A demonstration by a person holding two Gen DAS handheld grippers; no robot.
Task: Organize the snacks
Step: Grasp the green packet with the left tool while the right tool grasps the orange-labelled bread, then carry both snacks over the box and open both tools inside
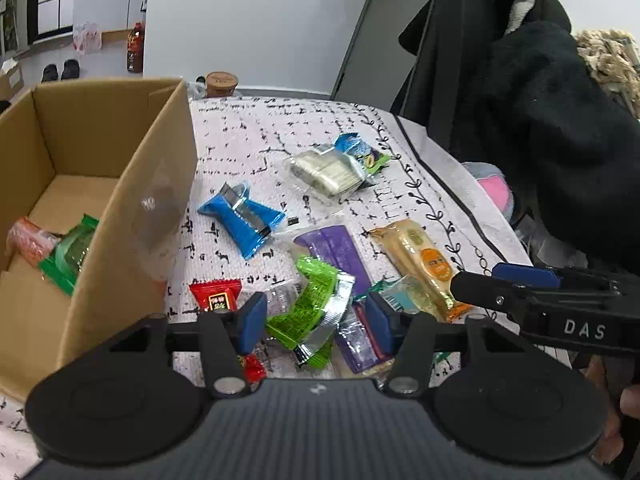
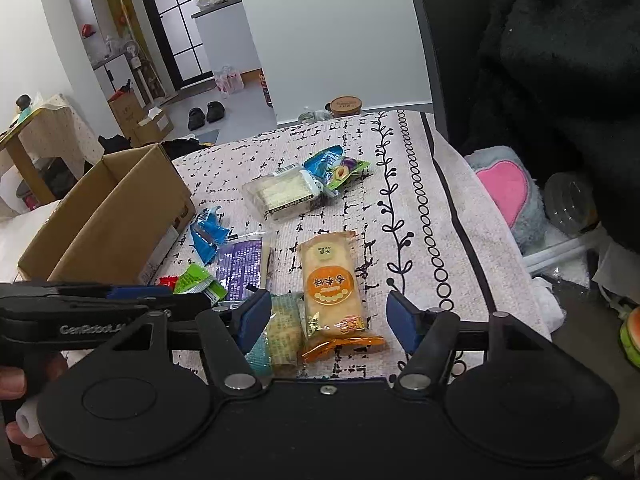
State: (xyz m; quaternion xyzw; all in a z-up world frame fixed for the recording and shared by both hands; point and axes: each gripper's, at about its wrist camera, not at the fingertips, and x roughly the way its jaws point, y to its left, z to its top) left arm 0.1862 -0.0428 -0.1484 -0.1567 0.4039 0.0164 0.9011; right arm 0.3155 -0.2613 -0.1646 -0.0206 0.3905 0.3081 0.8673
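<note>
My left gripper (image 1: 316, 318) is spread wide, its blue pads on either side of the green snack packet (image 1: 310, 308) without closing on it. My right gripper (image 2: 326, 318) is likewise apart, its pads flanking the orange rice-cracker packet (image 2: 330, 280), which lies flat on the patterned cloth (image 2: 420, 216). The cardboard box (image 1: 120, 200) is the reference landmark: it stands open-topped at the cloth's left side, its near wall touching the cloth. Inside the box, a green wrapper (image 1: 70, 254) and an orange-red packet (image 1: 30, 240) lie on its floor against the near wall; the rest of the floor shows bare cardboard. Right of the box, close to its wall, lies the blue packet (image 1: 244, 218); farther right, well apart from the box, sit the clear-wrapped pale biscuit pack (image 1: 326, 172) and, touching it, a blue-and-green fruit packet (image 1: 360, 152). The purple packet (image 1: 336, 252) lies between the blue packet and the orange packet. A red packet (image 1: 216, 296) lies near the box's front corner. Bare cloth shows beyond the packets toward the far edge. The cloth's right border runs beside a pink-and-grey plush item (image 2: 508, 192) and dark clothing (image 2: 560, 60).
</note>
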